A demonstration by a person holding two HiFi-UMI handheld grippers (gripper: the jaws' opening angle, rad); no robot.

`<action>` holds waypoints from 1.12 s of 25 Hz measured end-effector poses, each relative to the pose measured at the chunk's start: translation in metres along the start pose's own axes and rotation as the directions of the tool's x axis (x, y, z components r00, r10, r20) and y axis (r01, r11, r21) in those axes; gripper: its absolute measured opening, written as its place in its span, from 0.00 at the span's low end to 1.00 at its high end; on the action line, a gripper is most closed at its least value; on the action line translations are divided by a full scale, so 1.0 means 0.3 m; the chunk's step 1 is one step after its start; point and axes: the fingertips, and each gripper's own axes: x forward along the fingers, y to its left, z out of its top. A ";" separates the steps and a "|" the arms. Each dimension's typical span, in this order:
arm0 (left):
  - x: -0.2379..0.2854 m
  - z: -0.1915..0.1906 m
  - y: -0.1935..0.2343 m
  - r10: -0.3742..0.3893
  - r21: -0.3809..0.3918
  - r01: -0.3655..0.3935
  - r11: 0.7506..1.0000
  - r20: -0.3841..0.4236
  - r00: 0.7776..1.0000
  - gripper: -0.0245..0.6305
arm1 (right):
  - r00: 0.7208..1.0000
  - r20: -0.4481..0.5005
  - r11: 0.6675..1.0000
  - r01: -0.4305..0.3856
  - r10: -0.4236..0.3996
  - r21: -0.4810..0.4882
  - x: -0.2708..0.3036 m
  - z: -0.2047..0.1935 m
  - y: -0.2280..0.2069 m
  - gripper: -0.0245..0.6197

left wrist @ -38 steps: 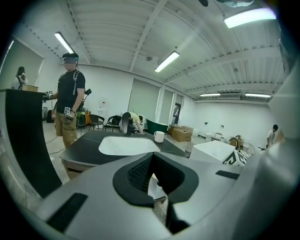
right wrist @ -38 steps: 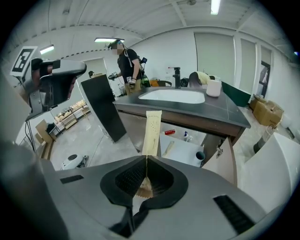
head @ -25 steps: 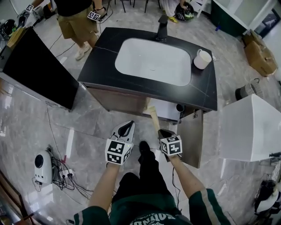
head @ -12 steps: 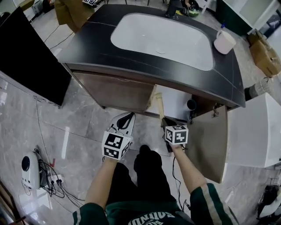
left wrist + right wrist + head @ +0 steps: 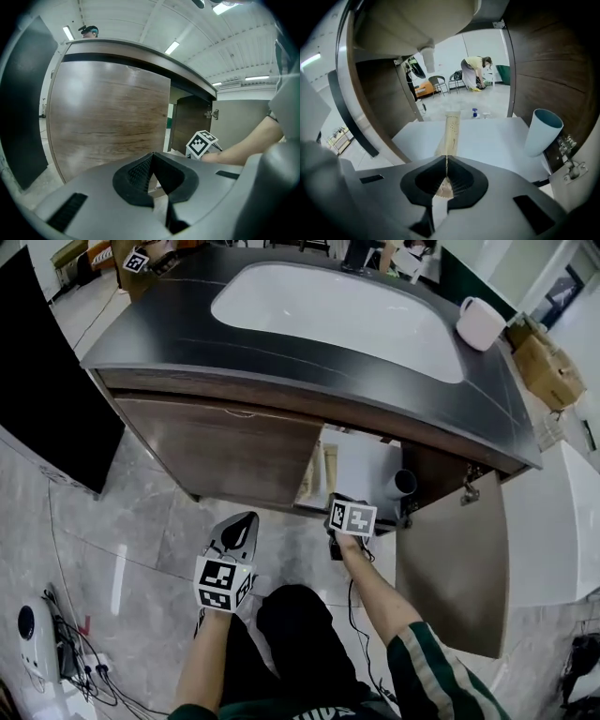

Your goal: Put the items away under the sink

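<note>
My right gripper (image 5: 343, 510) is shut on the near end of a long beige packet (image 5: 330, 468), at the mouth of the open cabinet under the sink. In the right gripper view the packet (image 5: 451, 129) runs from my jaws (image 5: 446, 161) out over the white cabinet floor (image 5: 497, 140). A pale blue cup (image 5: 541, 131) stands at the right of that floor, and in the head view the cup (image 5: 401, 484) shows inside the opening. My left gripper (image 5: 234, 532) is shut and empty, low in front of the closed left door (image 5: 108, 117).
The right cabinet door (image 5: 450, 559) hangs open beside my right arm. On the dark countertop (image 5: 169, 324) are a white basin and a white mug (image 5: 480, 322). A black panel (image 5: 47, 381) stands left. Cables and a white device (image 5: 33, 634) lie on the floor, lower left.
The view has dropped closer to the cabinet. My right gripper has carried the packet forward into the open cabinet. My left gripper has moved back and down, still shut.
</note>
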 end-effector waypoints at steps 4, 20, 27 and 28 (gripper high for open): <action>0.014 -0.061 0.049 0.021 -0.018 -0.021 1.000 0.015 1.000 0.05 | 0.998 -0.015 0.997 0.058 -0.057 0.041 0.134 0.018 -0.041 0.11; -0.063 -0.222 0.125 0.059 -0.022 -0.059 0.998 -0.014 0.998 0.05 | 0.997 -0.062 0.977 0.056 -0.044 0.206 0.329 -0.063 -0.102 0.11; -0.087 -0.180 0.127 0.073 0.009 -0.073 0.997 -0.001 0.997 0.05 | 0.998 0.033 0.973 0.043 -0.052 0.227 0.289 -0.008 -0.088 0.25; -0.091 -0.165 0.130 0.076 0.013 -0.076 0.997 0.007 0.997 0.05 | 0.997 0.050 0.973 0.040 -0.052 0.226 0.277 0.006 -0.083 0.25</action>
